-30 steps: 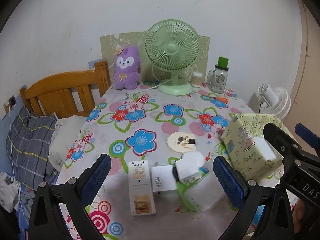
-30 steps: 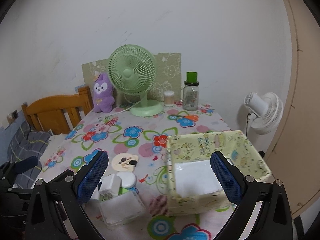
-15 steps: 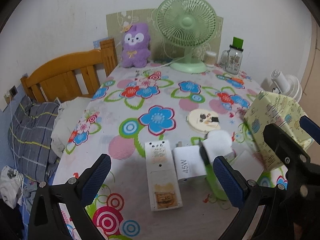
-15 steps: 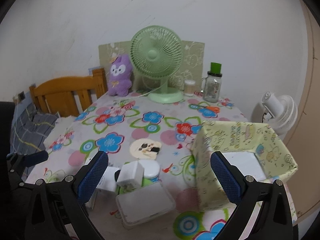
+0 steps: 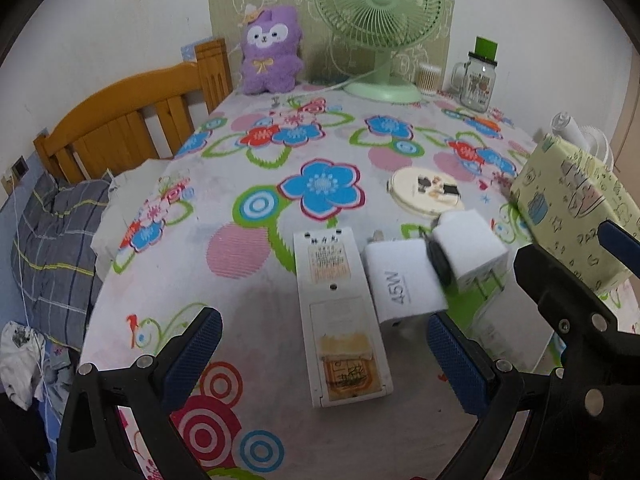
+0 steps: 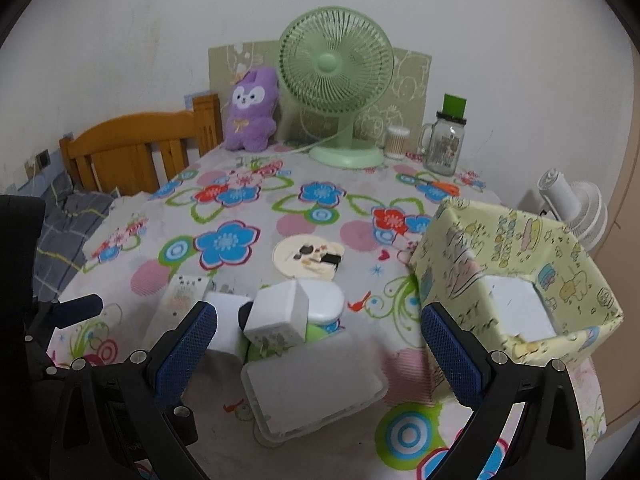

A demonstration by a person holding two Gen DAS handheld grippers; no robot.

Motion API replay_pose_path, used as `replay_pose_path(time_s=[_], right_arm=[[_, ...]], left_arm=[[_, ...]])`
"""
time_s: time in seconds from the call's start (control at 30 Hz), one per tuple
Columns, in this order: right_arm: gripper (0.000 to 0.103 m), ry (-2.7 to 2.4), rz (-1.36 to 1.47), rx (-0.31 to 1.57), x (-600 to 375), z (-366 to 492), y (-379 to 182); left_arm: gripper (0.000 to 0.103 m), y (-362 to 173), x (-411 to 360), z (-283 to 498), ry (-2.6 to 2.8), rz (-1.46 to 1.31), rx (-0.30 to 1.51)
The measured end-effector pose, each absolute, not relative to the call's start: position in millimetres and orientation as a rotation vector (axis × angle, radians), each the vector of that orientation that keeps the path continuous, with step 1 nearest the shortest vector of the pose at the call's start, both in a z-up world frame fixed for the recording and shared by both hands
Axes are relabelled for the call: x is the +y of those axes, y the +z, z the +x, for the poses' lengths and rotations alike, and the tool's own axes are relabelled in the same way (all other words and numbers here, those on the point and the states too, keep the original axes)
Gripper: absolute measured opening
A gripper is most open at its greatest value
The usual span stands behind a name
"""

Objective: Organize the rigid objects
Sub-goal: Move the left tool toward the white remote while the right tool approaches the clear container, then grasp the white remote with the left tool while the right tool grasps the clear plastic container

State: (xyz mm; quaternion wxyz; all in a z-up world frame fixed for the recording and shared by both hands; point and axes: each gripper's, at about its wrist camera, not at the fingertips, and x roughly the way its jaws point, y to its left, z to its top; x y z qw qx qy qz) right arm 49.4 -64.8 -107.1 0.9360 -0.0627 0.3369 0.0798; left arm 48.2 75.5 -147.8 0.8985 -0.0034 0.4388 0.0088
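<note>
A long white remote control (image 5: 340, 312) lies face down on the flowered tablecloth (image 5: 256, 184), its battery bay open and showing a yellowed label. Just to its right lies a white charger block (image 5: 400, 280) printed "45W", and a second white plug adapter (image 5: 470, 252) rests partly on it. A translucent plastic box (image 6: 312, 388) sits near the table's front edge, in front of the adapters. A round cream disc (image 5: 426, 196) with small dark pieces lies farther back. A yellow-patterned fabric bin (image 6: 520, 280) stands at the right with a white item inside.

The left gripper (image 5: 324, 356) hovers over the remote, jaws spread wide and empty. The right gripper (image 6: 320, 348) hangs above the plastic box, also spread and empty.

At the far edge stand a green fan (image 6: 336, 92), a purple plush (image 6: 250, 112) and a glass jar (image 6: 444, 144). A wooden headboard (image 5: 132, 120) borders the left.
</note>
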Motion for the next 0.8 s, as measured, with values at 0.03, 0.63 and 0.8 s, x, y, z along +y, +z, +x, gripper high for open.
replay_pose_path(time_s=[0.03,0.63,0.8], right_arm=[[0.103,0.161,-0.128,0.699,-65,50,-110],[0.103,0.149,-0.098,0.816,-70,60,-149],[0.103,0.159,-0.066,0.85,-70,65,-156]], left_arm=[[0.103,-150,76,49,0.017,-0.007,0.916],[0.103,-181,66,52,0.009,0.01,0.969],[0.103,-181,65,52,0.004,0.021,0.958]])
